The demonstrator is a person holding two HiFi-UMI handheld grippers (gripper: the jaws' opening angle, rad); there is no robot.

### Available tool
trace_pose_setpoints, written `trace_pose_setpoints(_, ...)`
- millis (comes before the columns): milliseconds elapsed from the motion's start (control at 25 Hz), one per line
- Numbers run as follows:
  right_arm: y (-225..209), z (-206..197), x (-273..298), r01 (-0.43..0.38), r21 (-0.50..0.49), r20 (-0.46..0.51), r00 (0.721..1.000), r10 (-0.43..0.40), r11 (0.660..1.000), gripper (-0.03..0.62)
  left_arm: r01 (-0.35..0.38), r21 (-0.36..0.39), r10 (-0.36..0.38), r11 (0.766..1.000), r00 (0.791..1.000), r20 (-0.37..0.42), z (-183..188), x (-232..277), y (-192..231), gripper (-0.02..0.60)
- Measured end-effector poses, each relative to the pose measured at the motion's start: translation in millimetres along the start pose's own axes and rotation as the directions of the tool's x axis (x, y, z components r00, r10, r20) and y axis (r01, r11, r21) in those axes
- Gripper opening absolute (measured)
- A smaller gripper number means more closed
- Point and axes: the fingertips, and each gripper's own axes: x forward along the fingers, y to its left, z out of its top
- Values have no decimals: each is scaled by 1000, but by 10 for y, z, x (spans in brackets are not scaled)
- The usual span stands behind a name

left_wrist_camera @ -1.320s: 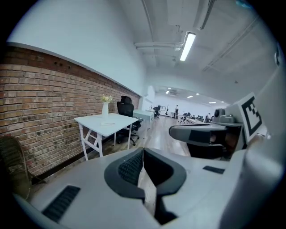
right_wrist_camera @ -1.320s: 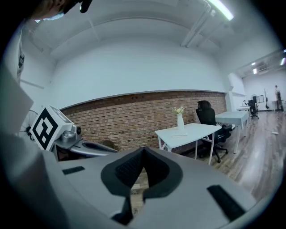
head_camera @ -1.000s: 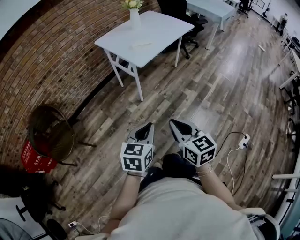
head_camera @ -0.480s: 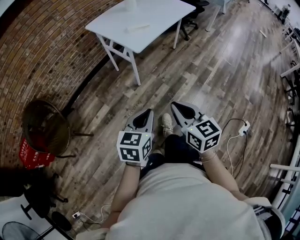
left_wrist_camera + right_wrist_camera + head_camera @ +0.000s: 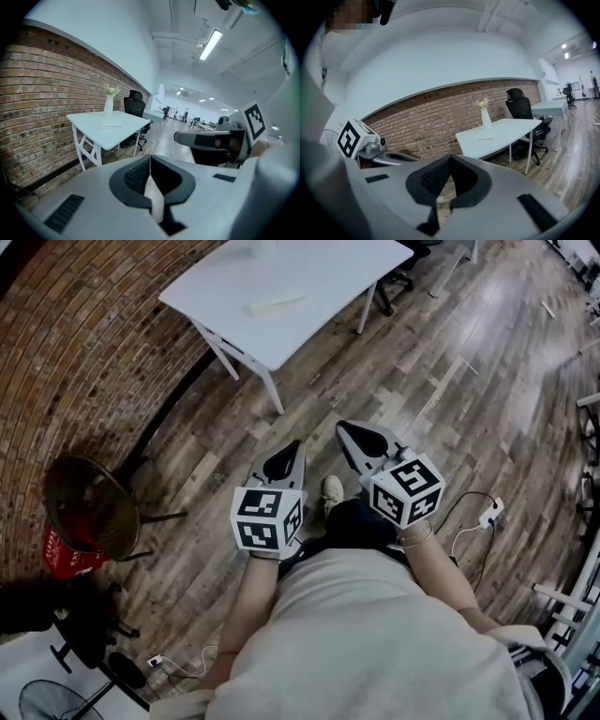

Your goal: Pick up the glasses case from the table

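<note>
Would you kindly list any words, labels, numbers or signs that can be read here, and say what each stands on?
Nothing here can be read.
Red crate: white print, too blurred to read.
Left gripper and right gripper: black square markers only, no words.

**Glasses case lay flat on the white table**

The glasses case (image 5: pixel 275 305) was a pale, cream-coloured thing, long and slim. It lay flat on the top of the table (image 5: pixel 328 287), well in from the edges, with bare tabletop all round it. In the head view its length ran roughly along the table's long side. It showed too small in every view to tell a lid or seam. In the left gripper view the glasses case (image 5: pixel 111 124) appeared as a thin light slab. The table was white and rectangular, on white braced legs, and stood just beside the brick wall (image 5: pixel 84 362).
</note>
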Motion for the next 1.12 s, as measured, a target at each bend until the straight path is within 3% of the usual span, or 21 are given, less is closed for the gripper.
trace_pose_setpoints(200,-688,386,277,-25,-4,22,999,25,1000,-2,-24,-7,24,1000,1000,-5,538,762,224,9)
trace_pose_setpoints(400,-1196,651,399,-27,7,77,997,26,1000,-2,-41,-5,41,999,999,-13,861,1201,280,9)
trace_pose_setpoints(600,-1509,689,627,-31,44,67,997,28,999,-2,-78,-1,78,997,997,10,1104,1431,485,9)
trace_pose_setpoints(840,-1832,807,1030,-22,66,60,998,18,998,-2,-57,19,57,998,998,-34,1242,1777,749,9)
trace_pose_setpoints(1120,-2122,932,1750,5,59,16,1000,-6,998,-2,-11,13,11,1000,999,-42,1532,2284,1350,9)
